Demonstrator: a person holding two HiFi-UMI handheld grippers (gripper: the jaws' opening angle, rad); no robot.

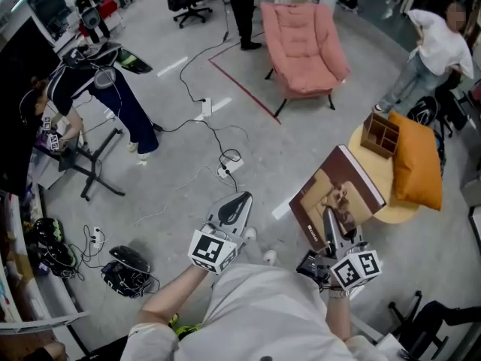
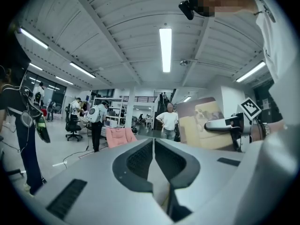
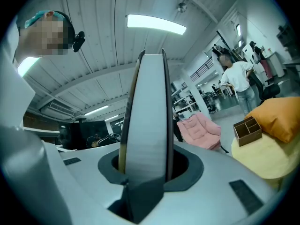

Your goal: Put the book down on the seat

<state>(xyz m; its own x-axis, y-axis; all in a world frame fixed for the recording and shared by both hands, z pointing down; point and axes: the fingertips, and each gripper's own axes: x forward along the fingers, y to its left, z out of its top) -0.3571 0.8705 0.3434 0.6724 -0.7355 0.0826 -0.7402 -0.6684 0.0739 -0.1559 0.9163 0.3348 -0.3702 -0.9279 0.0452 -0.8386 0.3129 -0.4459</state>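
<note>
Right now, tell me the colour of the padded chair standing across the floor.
Pink. The chair shows best in the head view.

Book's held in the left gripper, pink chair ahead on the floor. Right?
No. The book is in the right gripper, jaws clamped on it, per the right gripper view. The left gripper is shut and empty. The pink chair does stand ahead on the floor.
</note>
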